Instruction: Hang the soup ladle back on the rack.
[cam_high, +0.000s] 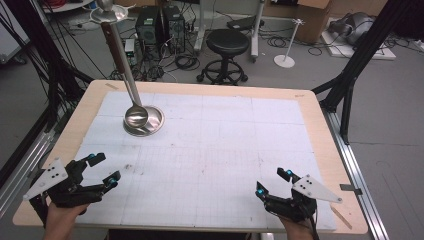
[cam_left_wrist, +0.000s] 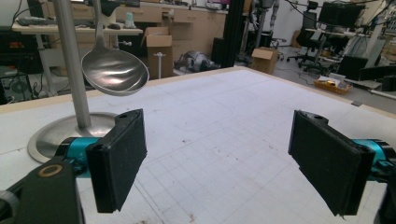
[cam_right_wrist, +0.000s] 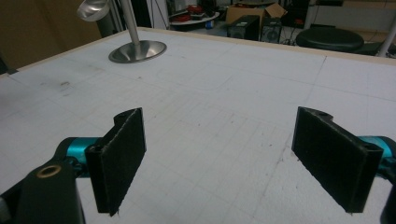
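A steel stand with a round base (cam_high: 150, 122) and an upright pole (cam_high: 120, 55) rises at the table's far left. A shiny ladle (cam_high: 135, 116) hangs from its top, bowl just above the base. In the left gripper view the ladle bowl (cam_left_wrist: 114, 72) hangs beside the pole (cam_left_wrist: 72, 60). My left gripper (cam_high: 105, 169) rests at the near left corner, jaws wide apart and empty; its pads (cam_left_wrist: 119, 161) frame bare mat. My right gripper (cam_high: 274, 181) sits at the near right, open and empty, pads (cam_right_wrist: 119, 156) apart, with the stand base (cam_right_wrist: 137, 50) far off.
A white gridded mat (cam_high: 210, 150) covers the wooden table (cam_high: 320, 130). Beyond the far edge stand a black stool (cam_high: 227, 47), computer towers (cam_high: 160, 25) and floor cables. Black frame legs (cam_high: 350, 75) rise at the right.
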